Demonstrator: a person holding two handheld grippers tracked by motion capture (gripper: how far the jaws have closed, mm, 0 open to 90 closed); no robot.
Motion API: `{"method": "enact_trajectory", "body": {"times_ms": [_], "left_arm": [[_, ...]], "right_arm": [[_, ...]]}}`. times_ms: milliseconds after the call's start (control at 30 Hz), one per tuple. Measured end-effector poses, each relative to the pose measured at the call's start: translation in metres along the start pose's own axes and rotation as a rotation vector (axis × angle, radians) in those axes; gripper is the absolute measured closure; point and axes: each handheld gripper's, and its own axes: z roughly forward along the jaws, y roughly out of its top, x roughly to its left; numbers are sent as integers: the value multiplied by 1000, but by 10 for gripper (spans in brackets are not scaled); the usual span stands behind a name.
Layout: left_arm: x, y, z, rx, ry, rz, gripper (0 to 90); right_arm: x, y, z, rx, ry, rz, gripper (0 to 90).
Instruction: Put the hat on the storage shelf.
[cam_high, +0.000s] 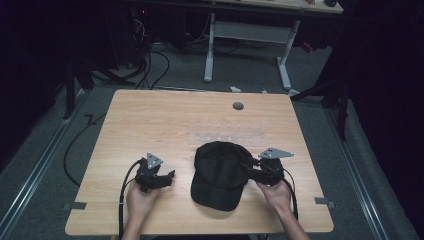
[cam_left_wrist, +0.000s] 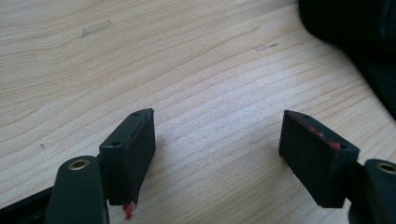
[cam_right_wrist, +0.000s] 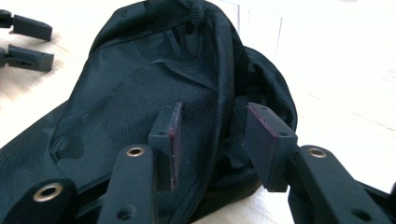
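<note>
Our right tool (cam_right_wrist: 212, 140) straddles the black mesh fabric cap's (cam_high: 220, 172) ridge, not yet pinching; left tool (cam_left_wrist: 217, 154) spread, idle on the light wooden desk (cam_high: 165, 120).

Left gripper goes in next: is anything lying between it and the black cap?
Nothing visible. Bare table lies between the open left gripper and the black cap; the right gripper straddles a fold at the cap's far side.
</note>
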Motion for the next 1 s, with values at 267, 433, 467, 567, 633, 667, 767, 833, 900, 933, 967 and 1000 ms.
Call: {"method": "enact_trajectory", "body": {"times_ms": [267,433,467,567,633,667,767,833,900,933,967,1000], "left_arm": [[0,0,0,0,0,1,274],[0,0,0,0,0,2,274],[0,0,0,1,0,2,274],[0,0,0,2,1,3,274],[0,0,0,1,1,1,274],[0,0,0,1,1,1,274],[0,0,0,0,0,2,274],[0,0,0,1,1,2,274],[0,0,0,0,1,2,274],[0,0,0,0,1,2,274],[0,0,0,0,1,2,274],[0,0,0,0,1,2,274]], "right_arm": [[1,1,10,21,-8,3,584],[-2,2,17,33,1,36,582],[-2,2,17,33,1,36,582],[-5,1,21,34,17,60,572],[-7,1,23,37,37,88,574],[-9,0,24,38,49,99,580],[-12,0,25,44,78,121,623],[-12,0,26,48,88,121,661],[-12,0,28,52,96,112,693],[-11,0,28,52,96,109,699],[-11,0,29,55,95,111,714],[-12,0,29,53,95,105,722]]}}
